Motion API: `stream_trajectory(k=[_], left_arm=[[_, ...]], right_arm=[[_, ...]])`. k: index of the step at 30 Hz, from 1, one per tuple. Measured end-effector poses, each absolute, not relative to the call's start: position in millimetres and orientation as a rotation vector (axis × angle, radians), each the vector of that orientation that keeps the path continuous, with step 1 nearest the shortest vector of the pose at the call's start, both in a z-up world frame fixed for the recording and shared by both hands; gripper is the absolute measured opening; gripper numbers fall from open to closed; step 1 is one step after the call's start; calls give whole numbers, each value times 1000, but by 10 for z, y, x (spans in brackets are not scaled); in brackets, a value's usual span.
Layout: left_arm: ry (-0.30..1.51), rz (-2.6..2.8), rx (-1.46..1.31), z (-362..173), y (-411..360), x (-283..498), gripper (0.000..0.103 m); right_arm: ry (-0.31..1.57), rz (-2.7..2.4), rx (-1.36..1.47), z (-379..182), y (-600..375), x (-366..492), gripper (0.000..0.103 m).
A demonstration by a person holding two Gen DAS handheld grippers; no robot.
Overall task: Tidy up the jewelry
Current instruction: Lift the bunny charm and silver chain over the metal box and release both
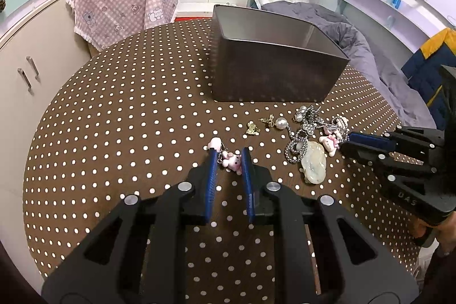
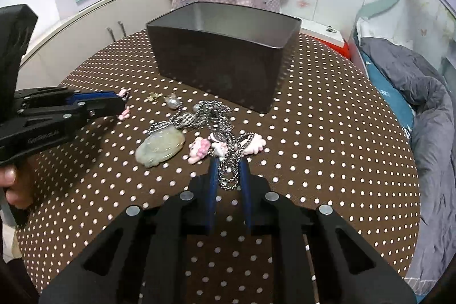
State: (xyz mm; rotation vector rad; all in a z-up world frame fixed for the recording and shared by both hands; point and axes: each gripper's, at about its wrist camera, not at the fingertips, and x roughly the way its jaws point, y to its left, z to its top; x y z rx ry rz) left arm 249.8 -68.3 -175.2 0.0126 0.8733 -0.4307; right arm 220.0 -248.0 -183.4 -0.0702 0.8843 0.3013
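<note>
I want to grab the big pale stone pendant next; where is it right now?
The pale stone pendant lies on the polka-dot tablecloth in front of the metal tin, left of the pink charm, between the two grippers.

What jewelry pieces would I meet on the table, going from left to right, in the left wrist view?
Pink charm between the left tongs → small gold charm → pearl earring → pale jade pendant → pink and white cartoon charm → right tongs.

Jewelry (image 1: 310, 136) before tin (image 1: 273, 64) on table (image 1: 114, 133)
</note>
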Motion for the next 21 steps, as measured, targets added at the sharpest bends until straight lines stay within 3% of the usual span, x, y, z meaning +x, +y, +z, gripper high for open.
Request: stream_trajectory(k=[13, 21], left_arm=[[791, -450, -10, -1422, -551, 2388, 17], [741, -459, -10, -1210, -502, 2329, 17]], right_arm=[[702, 464, 177, -975, -2842, 2083, 13], [608, 498, 179, -531, -2885, 2138, 13]])
